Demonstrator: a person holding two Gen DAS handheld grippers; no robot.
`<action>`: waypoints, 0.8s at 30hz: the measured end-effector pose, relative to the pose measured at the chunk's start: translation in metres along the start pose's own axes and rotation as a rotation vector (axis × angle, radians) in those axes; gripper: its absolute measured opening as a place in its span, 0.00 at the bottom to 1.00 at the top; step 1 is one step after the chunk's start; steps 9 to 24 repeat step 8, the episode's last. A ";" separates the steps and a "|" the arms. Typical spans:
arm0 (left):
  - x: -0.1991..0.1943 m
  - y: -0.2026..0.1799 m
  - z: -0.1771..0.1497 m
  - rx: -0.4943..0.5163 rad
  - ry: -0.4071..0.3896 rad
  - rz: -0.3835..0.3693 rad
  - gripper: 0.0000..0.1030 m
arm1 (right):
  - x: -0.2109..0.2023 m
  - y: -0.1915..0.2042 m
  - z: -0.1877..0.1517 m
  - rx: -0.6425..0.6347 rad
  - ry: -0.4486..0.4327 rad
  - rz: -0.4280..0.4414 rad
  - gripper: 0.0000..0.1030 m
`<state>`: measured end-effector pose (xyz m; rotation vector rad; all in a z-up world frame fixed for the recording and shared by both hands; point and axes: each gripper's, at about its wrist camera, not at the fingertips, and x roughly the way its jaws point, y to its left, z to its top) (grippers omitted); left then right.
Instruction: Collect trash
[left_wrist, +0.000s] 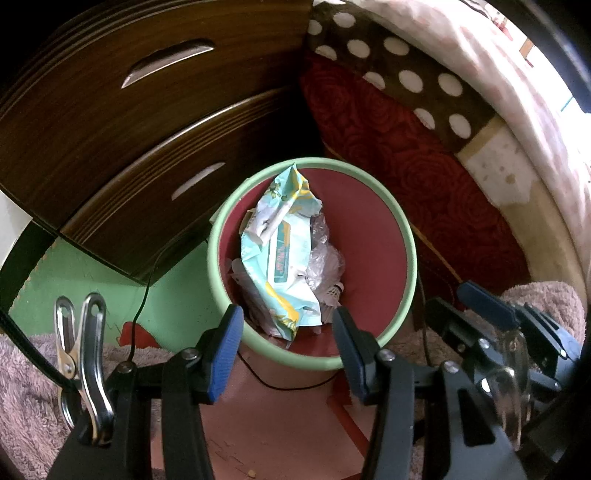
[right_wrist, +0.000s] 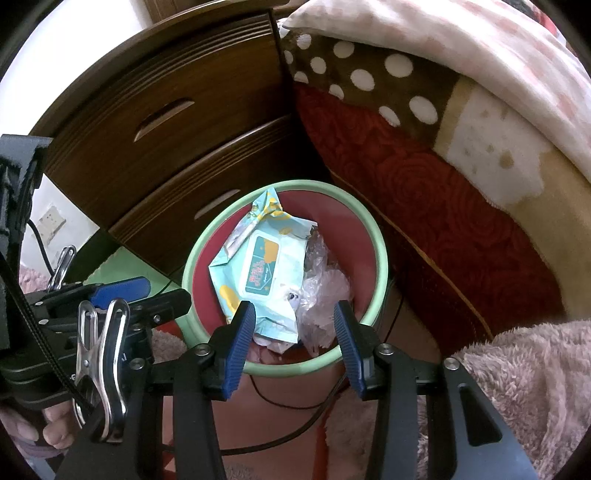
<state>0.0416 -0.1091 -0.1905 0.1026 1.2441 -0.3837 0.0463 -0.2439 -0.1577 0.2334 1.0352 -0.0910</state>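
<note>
A red trash bin with a pale green rim (left_wrist: 408, 236) (right_wrist: 380, 254) stands on the floor between a dresser and a bed. In it lie a crumpled light blue wet-wipes pack (left_wrist: 280, 254) (right_wrist: 258, 273) and clear crumpled plastic (left_wrist: 325, 258) (right_wrist: 325, 288). My left gripper (left_wrist: 288, 336) is open and empty, just above the bin's near rim. My right gripper (right_wrist: 293, 332) is open and empty over the bin's near side. The right gripper also shows at the right of the left wrist view (left_wrist: 509, 317), and the left gripper at the left of the right wrist view (right_wrist: 122, 291).
A dark wooden dresser with two drawers (left_wrist: 122, 122) (right_wrist: 177, 122) stands left of the bin. Red, dotted and pink bedding (left_wrist: 424, 166) (right_wrist: 443, 184) rises on the right. A thin black cable (left_wrist: 147, 280) (right_wrist: 288, 406) runs on the floor. A fluffy pink rug (right_wrist: 524, 384) lies nearby.
</note>
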 end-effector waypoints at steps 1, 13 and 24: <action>0.000 0.000 0.000 0.000 0.000 0.000 0.51 | 0.000 0.000 0.000 0.000 0.000 0.000 0.44; 0.000 -0.001 0.001 0.006 0.007 -0.007 0.51 | 0.000 0.000 0.000 -0.007 -0.001 0.001 0.44; 0.000 -0.001 0.001 0.006 0.007 -0.007 0.51 | 0.000 0.000 0.000 -0.007 -0.001 0.001 0.44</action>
